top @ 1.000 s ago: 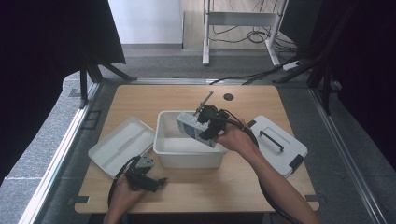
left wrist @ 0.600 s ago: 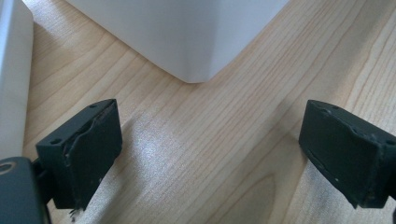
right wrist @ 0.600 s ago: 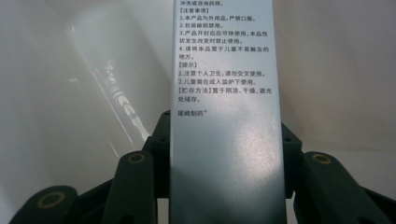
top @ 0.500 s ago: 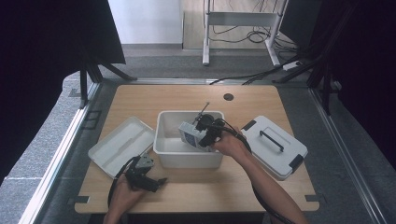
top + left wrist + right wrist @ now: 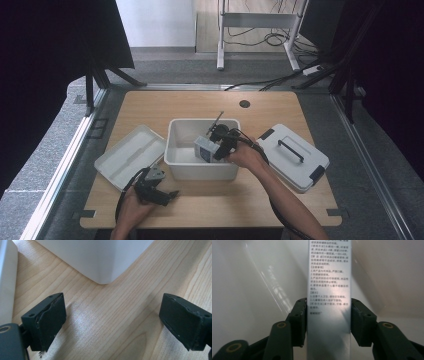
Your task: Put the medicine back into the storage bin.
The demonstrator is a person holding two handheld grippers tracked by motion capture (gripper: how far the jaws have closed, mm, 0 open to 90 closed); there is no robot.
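Counted from the high view: one wooden table point(image 5: 300, 107); one open white tub point(image 5: 200, 172) at its middle; one loose white lid point(image 5: 125, 157) lying flat just left of the tub; one closed white box point(image 5: 280, 167) with a dark handle and clasps, near the tub's right side; one small grey carton point(image 5: 203, 149); two hands, two sets of tongs. Right tongs point(image 5: 209, 153), carried by the right hand point(image 5: 245, 156), reaching down inside the tub with the carton between the jaws. Left tongs point(image 5: 167, 192), in the left hand point(image 5: 131, 207), resting on the table near the tub's front left corner, well apart from the carton. Up close in the right gripper view, and too small to make out from above: carton point(image 5: 328, 277) upright, silvery, covered in lines of small print, with the tub's white walls all around it; right tongs point(image 5: 328, 322) grasping it, one pad flat against each narrow side, though the jaws have just been opening a little. Up close in the left gripper view: left tongs point(image 5: 112, 325) released, jaws spread wide over bare wood grain with nothing between them, a rounded corner of the tub point(image 5: 100, 265) straight ahead and an edge of the lid point(image 5: 6, 285) at the left.
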